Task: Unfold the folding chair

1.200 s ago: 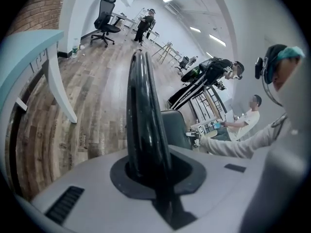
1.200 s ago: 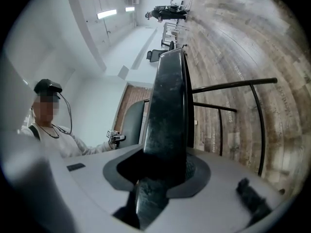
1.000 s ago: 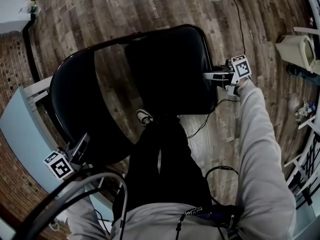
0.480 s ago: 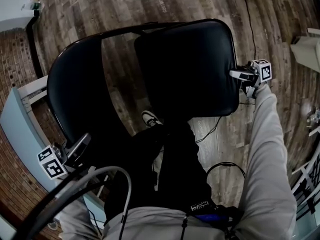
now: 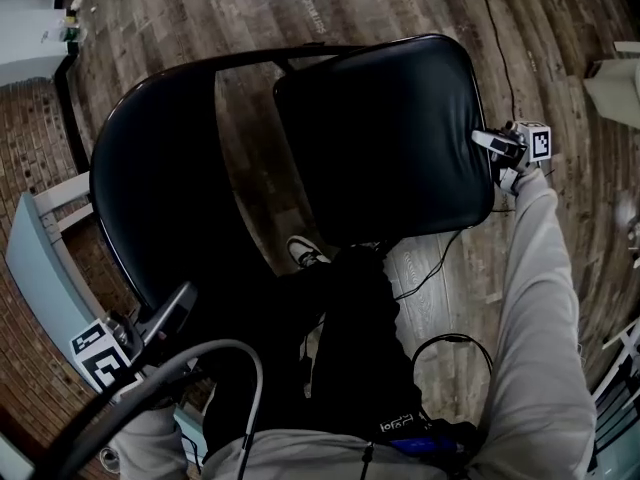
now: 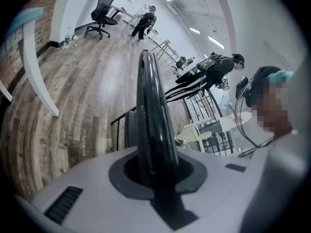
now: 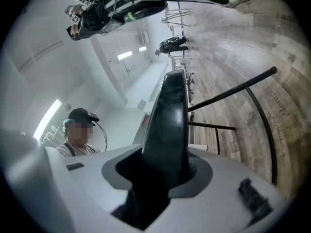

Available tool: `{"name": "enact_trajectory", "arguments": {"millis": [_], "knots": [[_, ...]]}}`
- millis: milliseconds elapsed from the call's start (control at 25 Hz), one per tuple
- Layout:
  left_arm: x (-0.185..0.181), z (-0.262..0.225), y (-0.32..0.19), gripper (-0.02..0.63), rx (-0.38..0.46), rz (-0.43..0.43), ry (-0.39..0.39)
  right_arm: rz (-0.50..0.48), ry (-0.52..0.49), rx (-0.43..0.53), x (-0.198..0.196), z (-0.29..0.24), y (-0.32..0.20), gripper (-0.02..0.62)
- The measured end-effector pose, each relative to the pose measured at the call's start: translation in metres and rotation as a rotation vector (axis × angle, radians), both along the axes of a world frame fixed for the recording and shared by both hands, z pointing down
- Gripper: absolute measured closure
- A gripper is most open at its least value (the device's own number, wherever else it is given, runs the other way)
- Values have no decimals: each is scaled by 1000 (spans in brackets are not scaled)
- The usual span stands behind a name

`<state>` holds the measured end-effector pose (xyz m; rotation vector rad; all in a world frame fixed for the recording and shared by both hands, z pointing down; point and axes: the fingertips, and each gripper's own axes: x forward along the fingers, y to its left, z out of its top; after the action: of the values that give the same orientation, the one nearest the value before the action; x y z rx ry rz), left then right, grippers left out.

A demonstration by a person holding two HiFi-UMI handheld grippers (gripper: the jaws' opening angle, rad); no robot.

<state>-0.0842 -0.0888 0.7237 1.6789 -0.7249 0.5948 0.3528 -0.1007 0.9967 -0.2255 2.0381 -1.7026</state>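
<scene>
A black folding chair stands half opened on the wood floor in the head view, its backrest [image 5: 150,198] to the left and its padded seat [image 5: 390,138] to the right. My left gripper [image 5: 165,313] grips the backrest's lower rim, jaws closing on it. That rim [image 6: 153,115] rises straight out of the jaws of my left gripper [image 6: 155,171] in the left gripper view. My right gripper [image 5: 490,146] holds the seat's right edge. The seat edge [image 7: 167,115] fills the jaws of my right gripper [image 7: 165,166], which are opening slightly while still pressed on it.
A pale blue panel [image 5: 40,268] leans by the brick wall at the left. A cable [image 5: 440,258] trails over the floor beside the person's dark legs and shoe [image 5: 305,251]. White furniture [image 5: 615,78] stands at the right edge. Other people and an office chair [image 6: 102,8] are far off.
The seat has swung out to the right, away from the backrest, with my right gripper on it. My left gripper has drifted down and left with the backrest rim.
</scene>
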Motion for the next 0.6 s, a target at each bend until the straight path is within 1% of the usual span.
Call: {"name": "enact_trajectory", "arguments": {"millis": [120,320,400,600], "knots": [[35,-2,0,523,7,13,-5,50,6,-9,23,28,7,436],[78,-3,0,511,9,3,-34,130,-9,-13,35,50,25,420],[85,-3,2,512,2,10,-52,156,-38,-7,41,55,35,420],[86,0,-1,514,8,17,-65,159,-80,53,45,55,30,419]]}}
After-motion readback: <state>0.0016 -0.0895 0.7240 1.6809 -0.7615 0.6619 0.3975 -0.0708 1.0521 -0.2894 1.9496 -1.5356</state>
